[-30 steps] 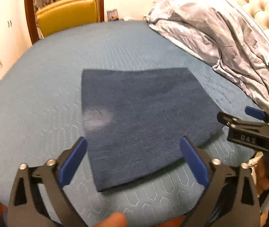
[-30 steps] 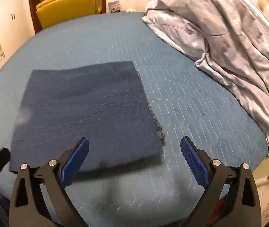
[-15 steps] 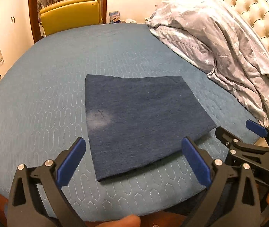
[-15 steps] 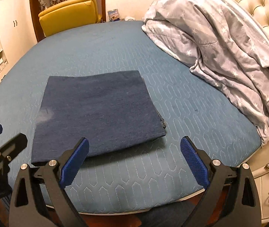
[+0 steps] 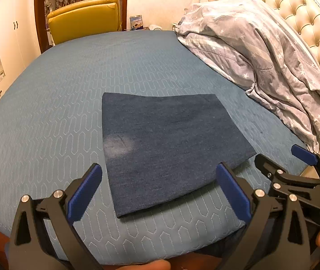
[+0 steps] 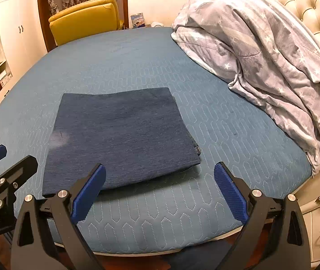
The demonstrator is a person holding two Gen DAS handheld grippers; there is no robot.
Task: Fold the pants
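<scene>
Two claws hang at the near edge of the bed (image 5: 69, 94), and we hold nothing in either; the left claw (image 5: 157, 193) has its blue pads spread wide, with the near edge of the pants (image 5: 166, 144) showing between them, not touched; the right claw (image 6: 160, 191) is spread just as wide, above the bare quilted cover just in front of the pants (image 6: 119, 135). The pants are dark blue denim, folded into a flat, roughly square packet; they lie on the teal bed cover near its front edge, toward the middle of that edge; a pale worn patch shows on the top layer near the packet's left side; in the right wrist view the stacked layers and a stitched hem show at the near right corner. From the left wrist view we see the right claw (image 5: 283, 159) off to the right, beside that same corner and apart from it; from the right wrist view the left claw (image 6: 9, 159) sits at the far left, near the packet's near left corner. A grey duvet with white stars (image 5: 261, 51) is heaped on the bed's right side, against a tufted cream headboard (image 5: 313, 22), well apart from the pants; a yellow armchair (image 6: 85, 15) stands beyond the bed's far edge; white cupboards (image 5: 11, 29) line the left wall.
</scene>
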